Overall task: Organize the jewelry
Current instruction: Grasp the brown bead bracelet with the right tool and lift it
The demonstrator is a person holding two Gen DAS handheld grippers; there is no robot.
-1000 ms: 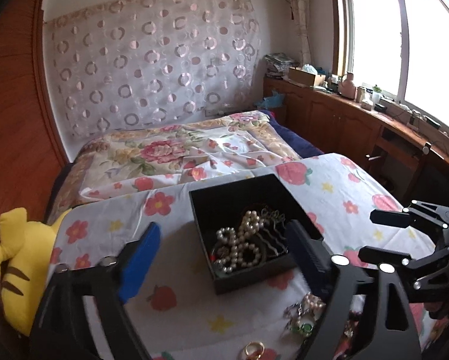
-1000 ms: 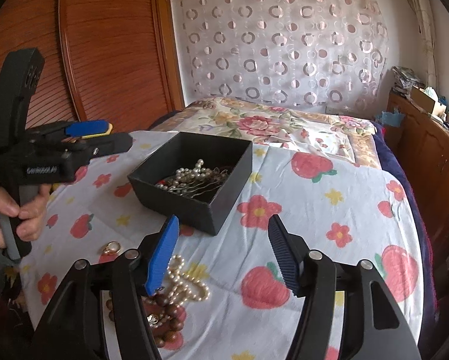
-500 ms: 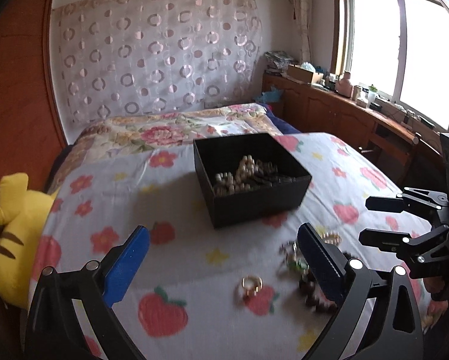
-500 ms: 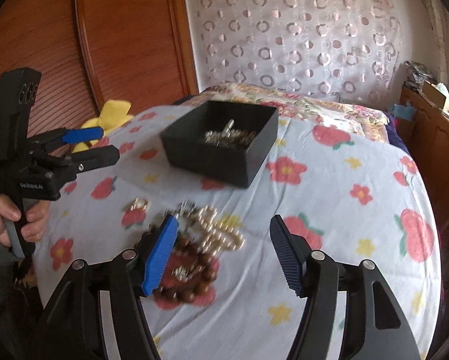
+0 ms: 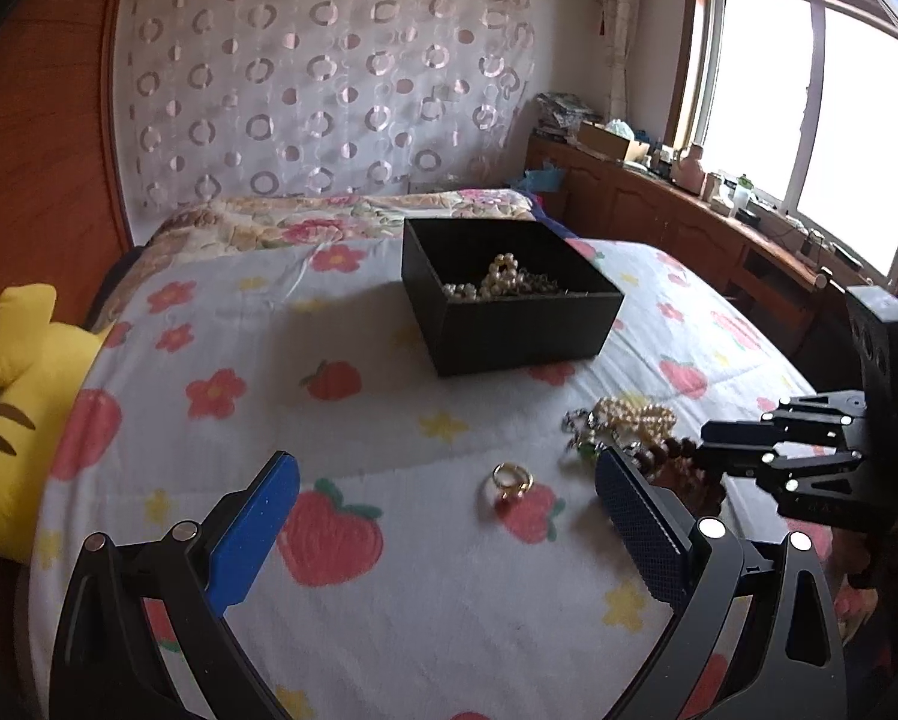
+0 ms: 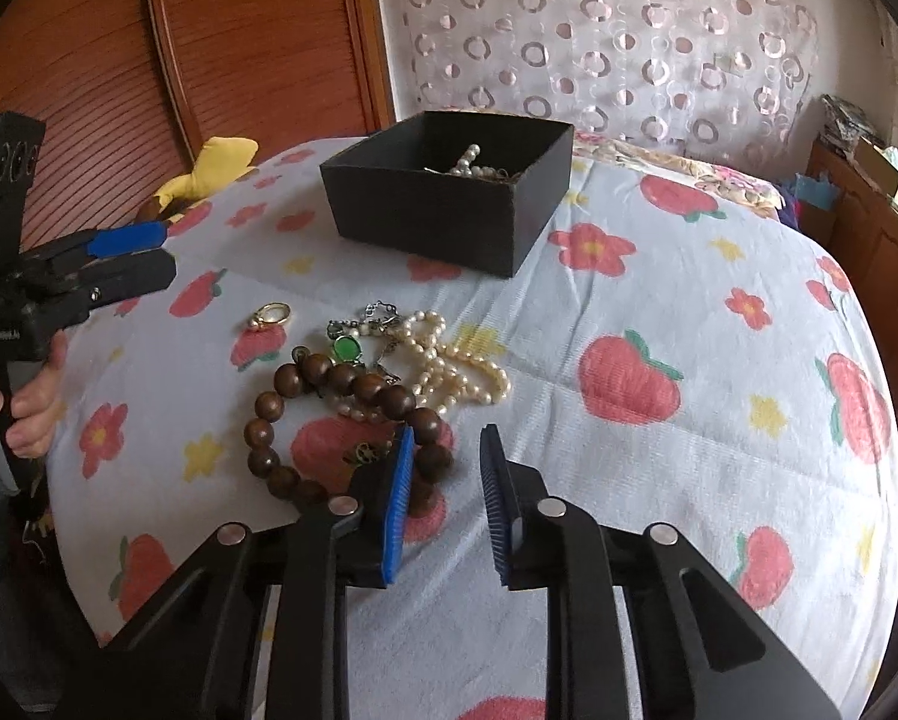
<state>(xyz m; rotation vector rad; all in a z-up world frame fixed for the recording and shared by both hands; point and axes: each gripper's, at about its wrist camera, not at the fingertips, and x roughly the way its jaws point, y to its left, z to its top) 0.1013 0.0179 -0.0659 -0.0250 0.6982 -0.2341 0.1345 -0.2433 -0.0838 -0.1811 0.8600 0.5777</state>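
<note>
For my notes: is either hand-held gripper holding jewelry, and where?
Neither. Left hand-held gripper: open, empty. Right hand-held gripper: jaws just closing at wooden bracelet, bead between, unpressed.

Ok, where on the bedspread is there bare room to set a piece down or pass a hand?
Free: the wide stretch right of the pearl necklace and black box, and the cloth between the box and the yellow plush toy. Crowded: the gold ring, green pendant, pearls and wooden bead bracelet, bunched together ahead of the right gripper.
</note>
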